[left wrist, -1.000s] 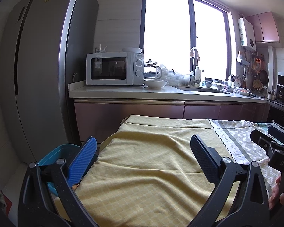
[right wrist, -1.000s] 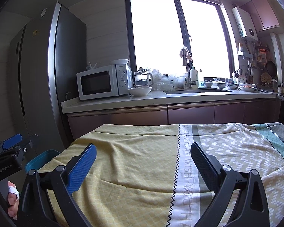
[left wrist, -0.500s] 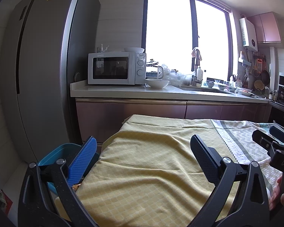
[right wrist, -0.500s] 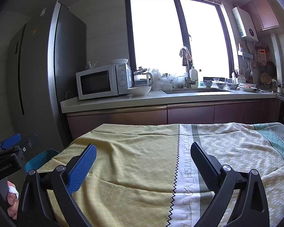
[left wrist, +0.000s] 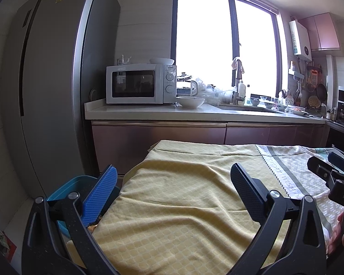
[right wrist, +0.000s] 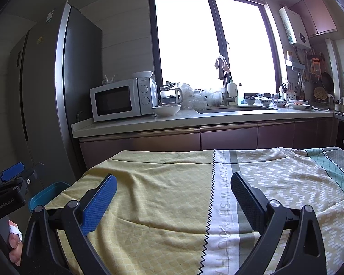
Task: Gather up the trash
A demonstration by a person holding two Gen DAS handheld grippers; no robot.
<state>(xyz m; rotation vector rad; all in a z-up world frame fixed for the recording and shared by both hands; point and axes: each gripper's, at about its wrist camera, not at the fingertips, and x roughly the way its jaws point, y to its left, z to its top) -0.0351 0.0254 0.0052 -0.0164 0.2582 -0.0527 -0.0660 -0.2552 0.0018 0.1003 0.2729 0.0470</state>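
My left gripper (left wrist: 175, 178) is open over the yellow part of the tablecloth (left wrist: 183, 206), with nothing between its fingers. A teal bin (left wrist: 66, 188) stands on the floor at the table's left corner, just behind the left finger; some scraps show inside it. My right gripper (right wrist: 174, 188) is open too and empty, hovering over the cloth (right wrist: 172, 197) near its zigzag stripe. The same teal bin (right wrist: 45, 194) shows at lower left in the right wrist view. Each gripper appears at the edge of the other's view. No loose trash shows on the cloth.
A tall grey fridge (left wrist: 50, 91) stands left of the bin. Behind the table runs a counter (left wrist: 195, 114) with a white microwave (left wrist: 140, 87), a bowl (left wrist: 190, 102), a sink and dishes. A hand (right wrist: 15, 245) holds the left gripper's handle.
The left wrist view has drifted slightly, so the kitchen sits a little lower and to the right. Both grippers stay open and empty.
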